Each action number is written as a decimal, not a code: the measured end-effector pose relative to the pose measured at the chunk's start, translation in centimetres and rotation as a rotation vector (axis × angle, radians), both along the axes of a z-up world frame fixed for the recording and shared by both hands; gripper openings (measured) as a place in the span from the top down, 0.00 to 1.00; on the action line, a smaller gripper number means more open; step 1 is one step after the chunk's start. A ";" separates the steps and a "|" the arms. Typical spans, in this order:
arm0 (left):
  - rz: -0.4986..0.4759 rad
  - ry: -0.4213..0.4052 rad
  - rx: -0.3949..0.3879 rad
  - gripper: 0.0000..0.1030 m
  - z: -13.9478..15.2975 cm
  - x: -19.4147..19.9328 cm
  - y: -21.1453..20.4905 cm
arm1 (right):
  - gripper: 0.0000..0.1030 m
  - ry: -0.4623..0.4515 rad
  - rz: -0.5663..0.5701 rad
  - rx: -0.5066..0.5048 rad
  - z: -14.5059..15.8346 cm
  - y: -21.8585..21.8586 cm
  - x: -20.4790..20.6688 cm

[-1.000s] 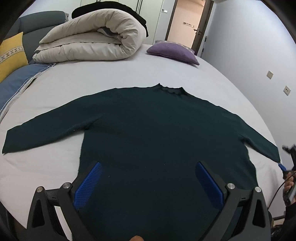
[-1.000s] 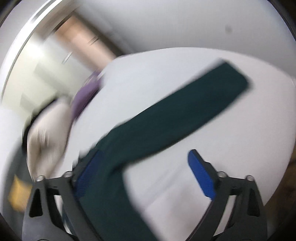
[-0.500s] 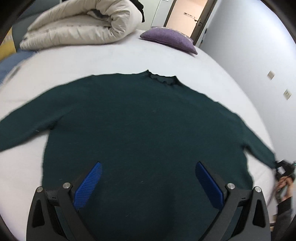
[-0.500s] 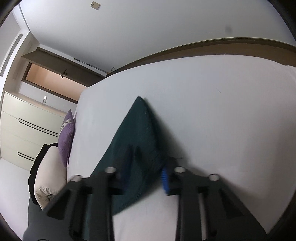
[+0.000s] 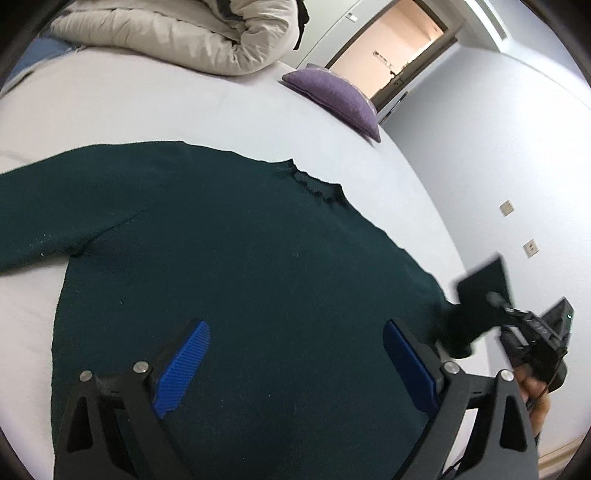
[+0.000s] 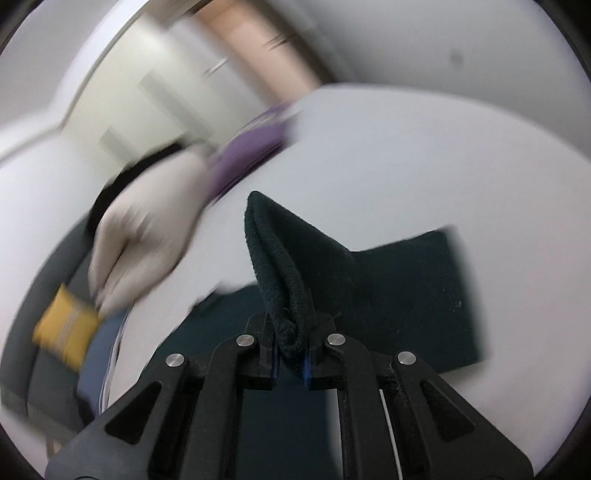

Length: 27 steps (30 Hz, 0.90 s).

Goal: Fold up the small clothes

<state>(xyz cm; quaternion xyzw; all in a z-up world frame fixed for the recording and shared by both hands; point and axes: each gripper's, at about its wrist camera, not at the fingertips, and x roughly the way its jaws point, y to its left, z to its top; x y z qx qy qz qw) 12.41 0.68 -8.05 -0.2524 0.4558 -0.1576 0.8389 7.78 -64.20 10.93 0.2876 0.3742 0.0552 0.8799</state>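
A dark green sweater [image 5: 236,258] lies flat on the white bed [image 5: 184,110], neck toward the far end. My left gripper [image 5: 295,354] is open and empty, hovering over the sweater's lower body. My right gripper [image 6: 290,363] is shut on the sweater's right sleeve [image 6: 280,258] near the cuff and holds it lifted off the bed. In the left wrist view the right gripper [image 5: 491,314] shows at the right edge with the sleeve end [image 5: 484,284] raised and folding inward. The left sleeve [image 5: 44,206] lies stretched out to the left.
A rolled beige duvet [image 5: 177,33] and a purple pillow [image 5: 332,99] lie at the head of the bed. A yellow cushion [image 6: 66,328] sits on a grey sofa at the left. The wall [image 5: 498,147] runs close along the bed's right side.
My right gripper closed on the right sleeve and lifted it up and inward. My left gripper moved forward and lower over the sweater, turning right.
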 end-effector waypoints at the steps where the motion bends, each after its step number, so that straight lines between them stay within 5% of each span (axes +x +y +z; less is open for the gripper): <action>1: 0.001 0.004 -0.022 0.10 -0.2 0.2 0.4 | 0.93 0.017 0.045 0.013 -0.9 2.7 1.2; 6: -0.001 0.028 -0.111 0.11 -1.2 1.4 1.3 | 0.89 0.152 0.178 -0.001 -7.6 14.1 3.9; 10: -0.030 0.075 -0.160 0.11 -2.6 3.3 -0.1 | 0.77 0.230 0.217 -0.001 -14.9 19.3 -0.6; 12: -0.052 0.091 -0.177 0.11 -3.2 4.1 -1.4 | 0.65 0.191 0.210 0.090 -15.7 18.9 -1.9; 13: -0.062 0.103 -0.180 0.11 -3.5 4.5 -2.2 | 0.46 0.172 0.194 0.131 -15.5 18.0 -2.7; 16: -0.094 0.137 -0.197 0.14 -4.4 5.7 -4.7 | 0.41 0.128 0.154 0.177 -13.5 14.1 -5.0; 20: -0.147 0.192 -0.155 0.40 -5.6 6.8 -8.3 | 0.40 0.127 0.073 0.236 -10.6 11.6 -5.2; 24: -0.145 0.216 -0.054 0.90 -5.9 7.8 -9.9 | 0.40 0.104 -0.083 0.345 -10.4 6.6 -7.1; 27: -0.149 0.179 -0.053 0.91 -4.7 8.0 -9.1 | 0.40 0.121 -0.156 0.405 -11.2 3.9 -7.1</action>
